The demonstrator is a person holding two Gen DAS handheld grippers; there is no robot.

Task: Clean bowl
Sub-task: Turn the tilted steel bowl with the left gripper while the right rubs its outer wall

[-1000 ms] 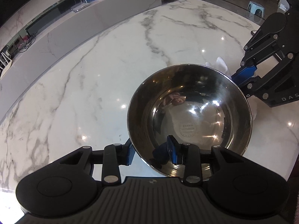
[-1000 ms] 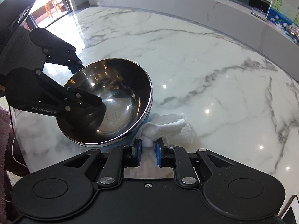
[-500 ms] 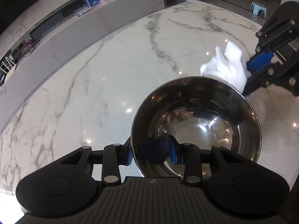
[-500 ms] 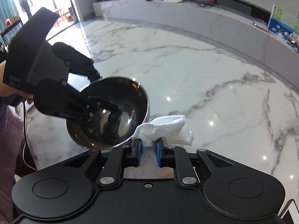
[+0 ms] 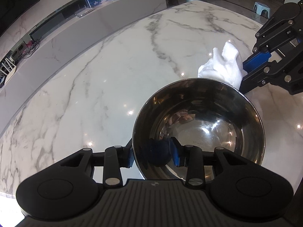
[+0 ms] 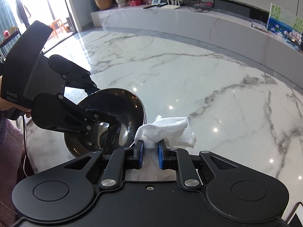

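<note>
A shiny steel bowl (image 5: 198, 128) is held off the marble table, tilted, with its rim clamped between the fingers of my left gripper (image 5: 153, 157), one finger inside and one outside. It also shows in the right wrist view (image 6: 113, 124), with the left gripper (image 6: 100, 104) on its near rim. My right gripper (image 6: 149, 151) is shut on a crumpled white cloth (image 6: 166, 130) and holds it just right of the bowl's rim, outside it. In the left wrist view the cloth (image 5: 223, 68) and right gripper (image 5: 253, 64) sit beyond the bowl's far edge.
A white marble table (image 6: 208, 79) lies under both grippers. A long marble counter (image 6: 189, 20) with pictures, routers and cables runs behind it. A small stool (image 5: 262, 7) stands on the floor beyond the table's edge.
The bowl has been lifted off the table and tilted in my left gripper. My right gripper has risen with the cloth from beside the bowl's base to its rim height.
</note>
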